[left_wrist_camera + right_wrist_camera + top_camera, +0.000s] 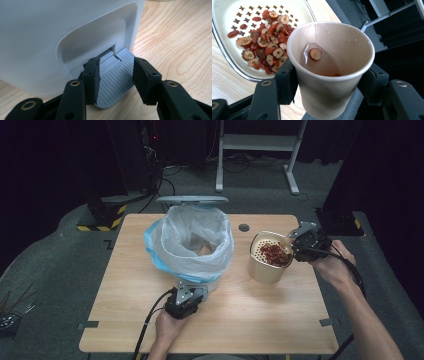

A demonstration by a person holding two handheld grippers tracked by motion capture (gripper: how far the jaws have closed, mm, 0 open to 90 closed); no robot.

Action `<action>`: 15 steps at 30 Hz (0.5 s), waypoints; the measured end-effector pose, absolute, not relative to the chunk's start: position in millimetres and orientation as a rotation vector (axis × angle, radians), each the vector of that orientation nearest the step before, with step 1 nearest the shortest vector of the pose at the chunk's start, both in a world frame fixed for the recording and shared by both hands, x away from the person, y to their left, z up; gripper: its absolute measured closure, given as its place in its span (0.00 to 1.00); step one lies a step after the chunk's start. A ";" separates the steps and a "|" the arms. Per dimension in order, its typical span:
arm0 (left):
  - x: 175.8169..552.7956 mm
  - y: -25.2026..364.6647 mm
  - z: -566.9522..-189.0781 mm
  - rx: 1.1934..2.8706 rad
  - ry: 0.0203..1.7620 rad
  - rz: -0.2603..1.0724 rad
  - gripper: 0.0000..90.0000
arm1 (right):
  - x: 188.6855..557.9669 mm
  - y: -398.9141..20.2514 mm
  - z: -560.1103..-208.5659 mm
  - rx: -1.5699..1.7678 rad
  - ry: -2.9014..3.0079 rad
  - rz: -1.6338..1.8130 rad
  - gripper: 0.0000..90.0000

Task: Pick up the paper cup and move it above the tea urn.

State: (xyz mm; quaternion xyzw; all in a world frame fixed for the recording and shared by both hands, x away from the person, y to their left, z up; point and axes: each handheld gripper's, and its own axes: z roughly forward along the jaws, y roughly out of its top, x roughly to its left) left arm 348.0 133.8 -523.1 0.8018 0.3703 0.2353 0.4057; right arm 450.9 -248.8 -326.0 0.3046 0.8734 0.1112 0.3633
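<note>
The light wooden table fills the middle of the high view. On its upper left part stands the white plastic pedal bin, lined with a clear bag with a blue edge; its round lid stands raised behind it.

To the right of the bin, in the centre right of the frame, stands a cream-coloured strainer pot with a perforated insert, carrying a heap of sliced dried red dates. In the right gripper view the same pot takes the upper left corner, with the date slices lying over the cross-shaped holes.

The right gripper sits at the pot's right rim in the high view. In its own view the black jaws stand on either side of a beige paper cup, their pads pressed on its walls, so the cup is clamped and held tilted. Inside the cup a wet translucent tea-bag-like pouch clings to the wall with one date slice stuck on it.

The left gripper lies low at the bin's foot, bottom centre of the high view. In its own view the jaws straddle the bin's grey ribbed foot pedal, narrowly spread over it; whether the pads press on it cannot be told.
</note>
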 end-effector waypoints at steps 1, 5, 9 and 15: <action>348.0 133.9 -523.1 2.023 0.934 0.593 0.64 | 451.2 -248.5 -326.3 0.777 2.250 0.279 0.45; 348.0 133.8 -523.1 2.022 0.934 0.593 0.64 | 452.4 -245.8 -327.5 0.744 2.255 0.231 0.45; 347.9 133.8 -523.1 2.023 0.935 0.594 0.64 | 452.7 -242.3 -327.5 0.719 2.257 0.180 0.46; 347.8 133.8 -523.1 2.022 0.935 0.594 0.64 | 453.8 -239.5 -327.3 0.694 2.262 0.139 0.46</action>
